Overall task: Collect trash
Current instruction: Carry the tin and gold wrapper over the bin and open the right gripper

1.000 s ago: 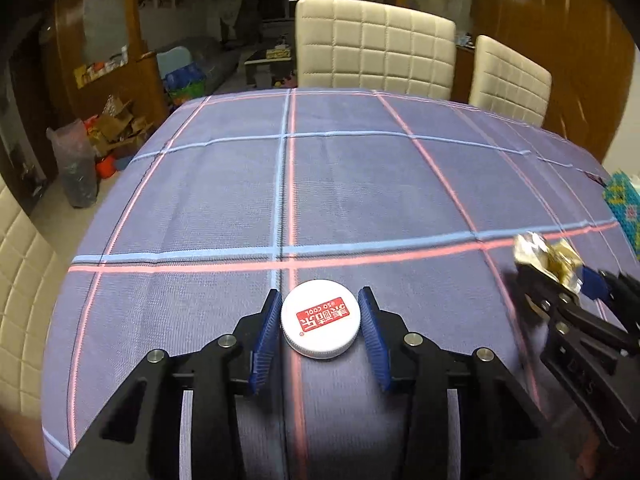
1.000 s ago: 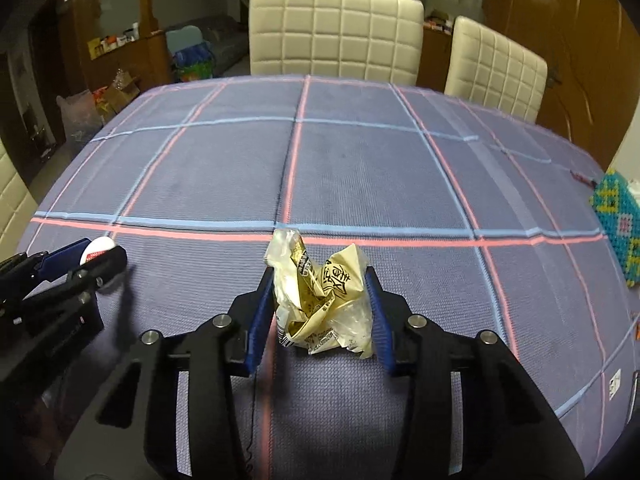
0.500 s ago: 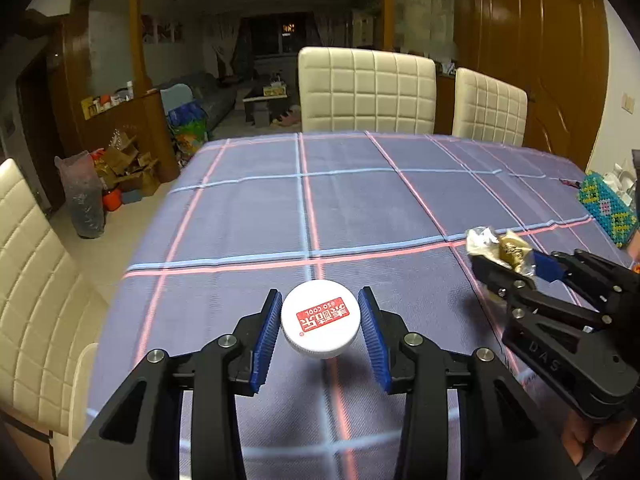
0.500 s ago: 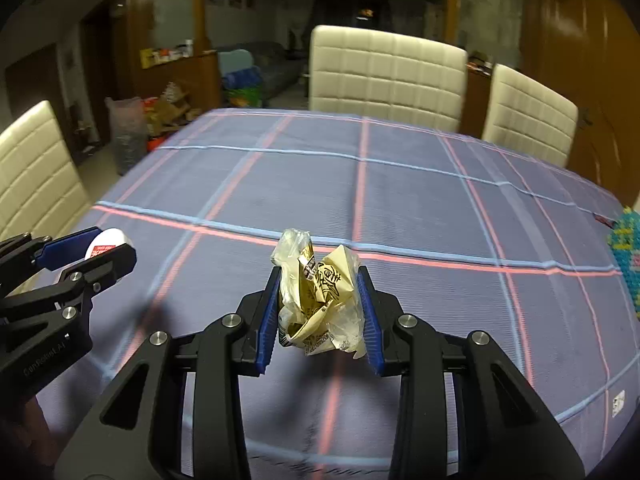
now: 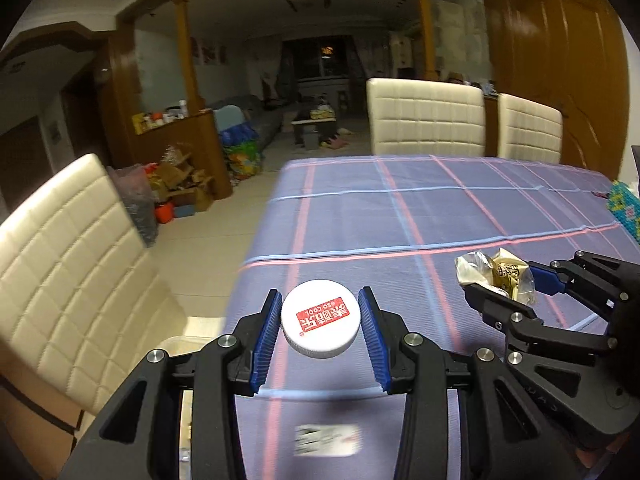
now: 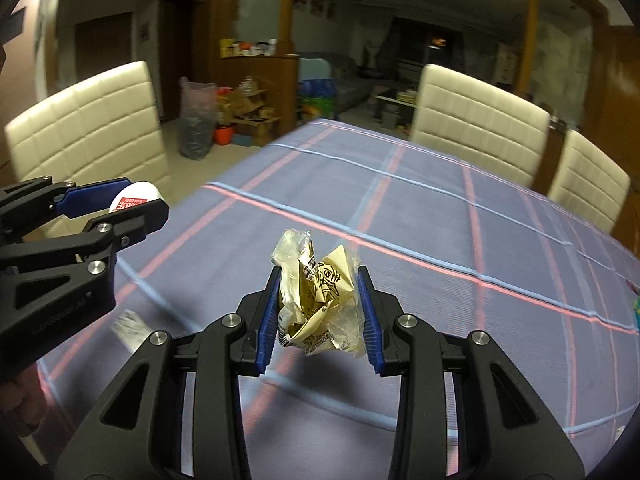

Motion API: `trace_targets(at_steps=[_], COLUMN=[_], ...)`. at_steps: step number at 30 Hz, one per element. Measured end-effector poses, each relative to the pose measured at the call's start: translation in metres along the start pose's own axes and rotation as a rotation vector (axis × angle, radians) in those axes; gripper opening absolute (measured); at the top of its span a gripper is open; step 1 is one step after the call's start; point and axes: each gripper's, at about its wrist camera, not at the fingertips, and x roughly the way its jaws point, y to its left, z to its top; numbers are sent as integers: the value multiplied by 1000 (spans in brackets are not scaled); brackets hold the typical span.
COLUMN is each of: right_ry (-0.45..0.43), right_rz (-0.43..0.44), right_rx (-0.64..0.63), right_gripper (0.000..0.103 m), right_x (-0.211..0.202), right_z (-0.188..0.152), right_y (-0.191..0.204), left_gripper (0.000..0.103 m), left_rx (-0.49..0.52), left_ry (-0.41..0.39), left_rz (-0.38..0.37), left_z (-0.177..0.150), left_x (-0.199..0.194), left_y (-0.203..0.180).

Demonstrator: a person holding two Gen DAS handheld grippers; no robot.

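Observation:
My left gripper (image 5: 320,326) is shut on a white round cap with a red label (image 5: 319,323) and holds it above the table's left edge. It also shows at the left of the right wrist view (image 6: 120,206), with the cap (image 6: 134,199) between its fingers. My right gripper (image 6: 319,312) is shut on a crumpled yellow and clear wrapper (image 6: 320,304), held above the tablecloth. It also shows at the right of the left wrist view (image 5: 516,284), with the wrapper (image 5: 496,276) in it.
The table has a purple checked cloth (image 5: 440,208). A small white paper scrap (image 5: 326,444) lies near its front edge. Cream chairs stand at the left (image 5: 68,264) and far side (image 5: 424,120). A colourful box (image 5: 626,208) sits at the right edge. Clutter and a bag (image 6: 196,120) lie on the floor.
Both grippers have lifted and swung left with their loads; the left chair and the floor beside the table have come into view.

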Motion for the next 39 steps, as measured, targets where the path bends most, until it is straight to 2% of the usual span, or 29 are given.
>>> trace_targets(at_steps=[6, 17, 27, 36, 39], right_ry=[-2, -11, 4, 19, 28], right_rz=[75, 156, 191, 193, 189], right_rx=[-63, -170, -197, -215, -215], right_gripper=[37, 38, 38, 39, 43], right_x=[1, 12, 22, 29, 31], right_z=[22, 47, 57, 63, 65], right_y=[53, 142, 177, 191, 193], left_gripper=[39, 39, 39, 39, 39], left_rx=[-59, -120, -189, -213, -224], left_ry=[-6, -23, -13, -9, -8], left_rz=[63, 193, 230, 236, 239], left_z=[-12, -36, -56, -61, -62], left_x=[-11, -23, -31, -32, -33], left_y=[53, 120, 167, 177, 180])
